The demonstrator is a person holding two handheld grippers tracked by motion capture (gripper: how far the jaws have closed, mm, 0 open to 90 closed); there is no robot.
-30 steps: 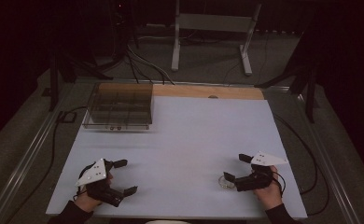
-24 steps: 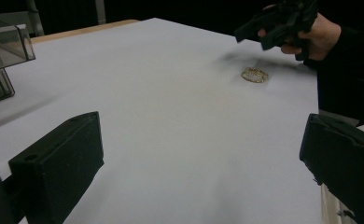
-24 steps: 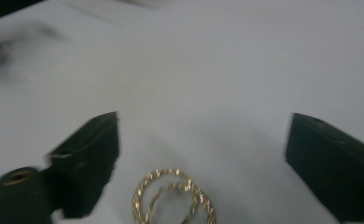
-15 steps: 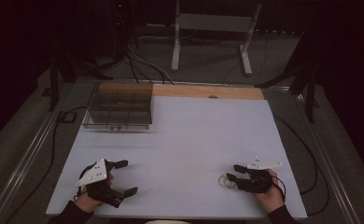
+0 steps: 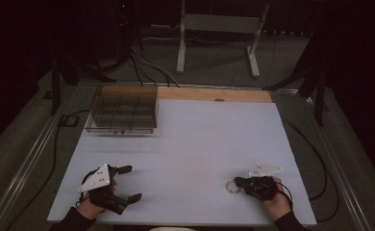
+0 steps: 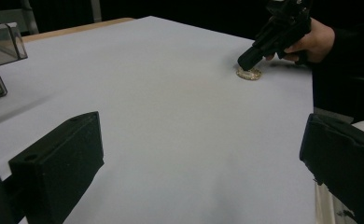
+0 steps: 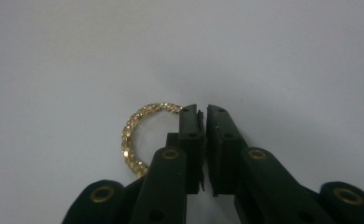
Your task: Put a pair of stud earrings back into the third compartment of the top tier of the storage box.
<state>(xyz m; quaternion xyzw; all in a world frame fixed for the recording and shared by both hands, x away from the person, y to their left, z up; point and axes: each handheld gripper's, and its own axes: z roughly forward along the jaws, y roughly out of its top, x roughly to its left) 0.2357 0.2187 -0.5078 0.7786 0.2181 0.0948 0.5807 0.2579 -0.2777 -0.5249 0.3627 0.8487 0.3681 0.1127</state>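
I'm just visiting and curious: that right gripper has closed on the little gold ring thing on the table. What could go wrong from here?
1. The right gripper has just closed its jaws, on one edge of the thin gold bracelet if on anything; so slight a grip could slip when lifted.

2. Most of the loop lies flat on the white table outside the jaws, so it may swing or drag.

3. The clear compartment box sits far across the table, a long carry if it goes there.

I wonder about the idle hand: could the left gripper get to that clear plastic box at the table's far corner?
Probably yes. The left gripper stands open with nothing between its jaws, and only bare white table lies between it and the clear plastic compartment box straight ahead. The arm would need a long stretch forward, though.
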